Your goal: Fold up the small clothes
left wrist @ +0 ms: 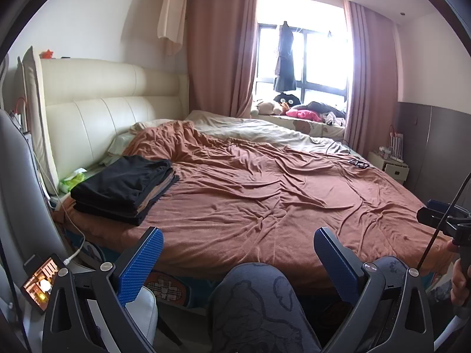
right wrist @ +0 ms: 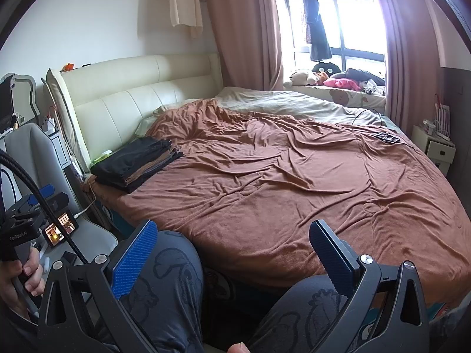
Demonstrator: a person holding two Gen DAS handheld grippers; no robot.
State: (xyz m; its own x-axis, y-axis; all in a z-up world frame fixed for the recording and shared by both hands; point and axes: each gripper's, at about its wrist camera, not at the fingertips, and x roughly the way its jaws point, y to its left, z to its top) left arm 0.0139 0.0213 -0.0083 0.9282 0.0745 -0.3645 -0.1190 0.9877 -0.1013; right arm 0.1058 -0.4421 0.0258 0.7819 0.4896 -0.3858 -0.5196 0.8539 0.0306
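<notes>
A stack of folded dark clothes (left wrist: 125, 185), black with a brown layer showing at the edge, lies on the brown blanket (left wrist: 265, 194) at the bed's near left corner, by the headboard. It also shows in the right wrist view (right wrist: 138, 163). My left gripper (left wrist: 238, 241) is open and empty, held off the bed's near edge above the person's knee. My right gripper (right wrist: 232, 235) is open and empty, also short of the bed's near edge, over the person's legs. Neither gripper touches any cloth.
A cream padded headboard (left wrist: 100, 108) stands at the left. A grey chair (left wrist: 20, 194) and a lit phone (left wrist: 42, 284) on a cable are at the near left. A black cable and device (right wrist: 388, 138) lie at the bed's far right. Toys and clothes (left wrist: 300, 111) sit on the window sill.
</notes>
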